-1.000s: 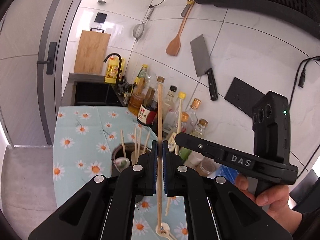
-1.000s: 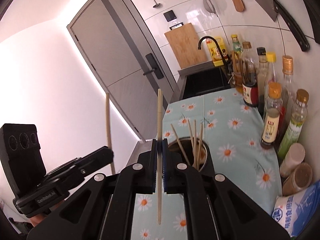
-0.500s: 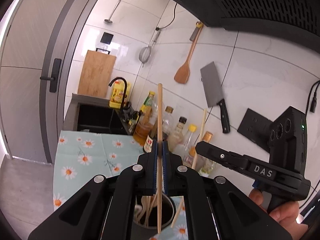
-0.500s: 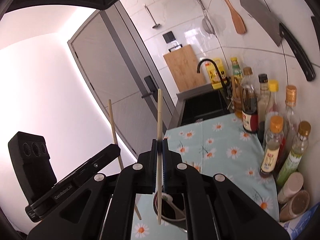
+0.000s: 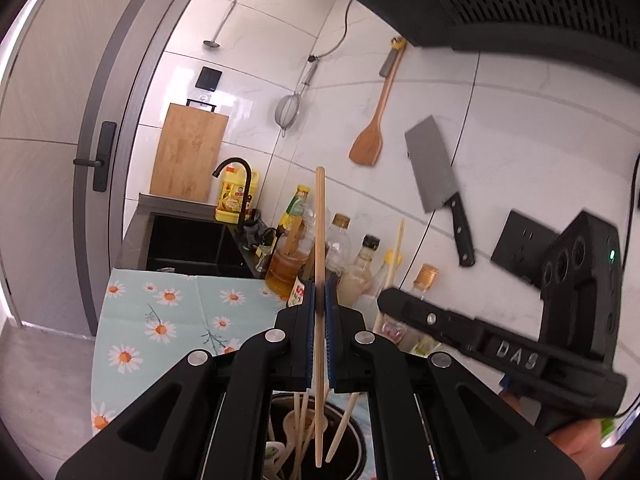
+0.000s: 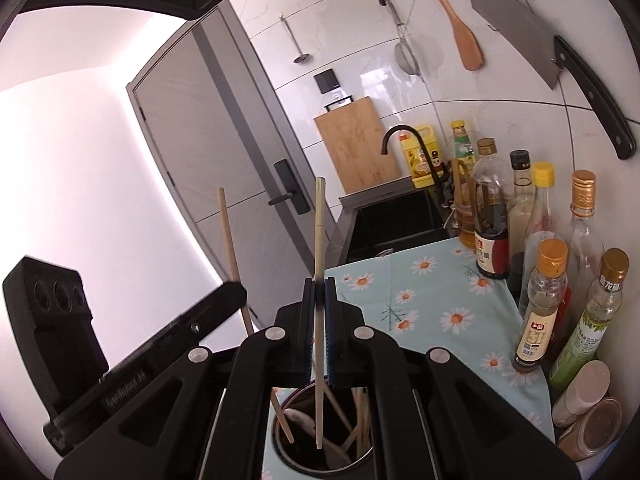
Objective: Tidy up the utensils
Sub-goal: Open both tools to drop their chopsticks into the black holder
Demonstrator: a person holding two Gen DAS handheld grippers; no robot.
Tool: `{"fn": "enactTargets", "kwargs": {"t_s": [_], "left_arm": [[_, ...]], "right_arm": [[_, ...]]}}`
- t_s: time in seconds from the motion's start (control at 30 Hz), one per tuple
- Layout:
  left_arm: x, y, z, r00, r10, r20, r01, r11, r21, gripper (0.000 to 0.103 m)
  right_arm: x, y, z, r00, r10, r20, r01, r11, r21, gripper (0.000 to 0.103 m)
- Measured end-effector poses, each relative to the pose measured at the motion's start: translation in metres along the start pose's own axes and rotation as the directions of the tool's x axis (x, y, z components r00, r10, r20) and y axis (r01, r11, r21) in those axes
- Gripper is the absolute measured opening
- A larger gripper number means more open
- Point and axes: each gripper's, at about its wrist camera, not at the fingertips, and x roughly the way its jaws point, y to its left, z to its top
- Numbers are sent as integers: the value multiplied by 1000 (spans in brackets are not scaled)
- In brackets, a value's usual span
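My left gripper (image 5: 319, 292) is shut on a wooden chopstick (image 5: 320, 216) held upright, its lower tip hanging over the mouth of the dark round utensil holder (image 5: 358, 450). The holder contains several chopsticks and a pale spoon. My right gripper (image 6: 319, 288) is shut on a second, paler chopstick (image 6: 319, 224), also upright, with its tip inside the holder's mouth (image 6: 280, 450). In the left wrist view the right gripper (image 5: 386, 300) shows at the right. In the right wrist view the left gripper (image 6: 236, 292) appears at the left with its chopstick (image 6: 226, 224).
Daisy-print cloth (image 6: 432, 292) covers the counter. Sauce and oil bottles (image 6: 544, 300) line the tiled wall at right, with jars (image 6: 588, 412) nearer. A black sink (image 5: 188, 244) with faucet lies beyond. A cleaver (image 5: 436, 172), wooden spatula (image 5: 372, 136) and strainer hang on the wall.
Both grippers have moved toward and over the holder with their chopsticks. The holder has slid to the bottom of both views, and the chopstick tips now hang at its mouth.
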Motion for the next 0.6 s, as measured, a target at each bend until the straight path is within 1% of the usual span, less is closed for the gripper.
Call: {"fn": "enactTargets", "kwargs": {"t_s": [0.13, 0.37, 0.4, 0.43, 0.47, 0.5, 0.6], "left_arm": [[11, -1, -12, 1000, 12, -28, -11, 1000, 6, 4], [16, 4, -24, 996, 24, -81, -24, 1000, -1, 5], [15, 5, -24, 996, 27, -84, -27, 1000, -3, 5], [14, 5, -24, 996, 33, -88, -33, 999, -1, 5], [13, 5, -24, 995, 36, -91, -37, 999, -4, 13], [12, 6, -24, 995, 38, -91, -39, 999, -7, 22], [6, 6, -22, 995, 41, -89, -42, 999, -13, 23]], "right_arm": [[6, -6, -6, 1000, -15, -5, 15, 1000, -3, 6], [14, -15, -17, 998, -28, -55, 29, 999, 25, 6], [14, -16, -18, 998, -34, -55, 35, 999, 27, 7], [13, -17, -18, 998, -32, -60, 34, 999, 36, 10], [12, -17, -17, 998, -26, -63, 28, 999, 45, 12], [10, -18, -17, 998, -17, -64, 21, 998, 59, 12], [4, -16, -16, 998, -18, -63, 22, 998, 55, 13]]}}
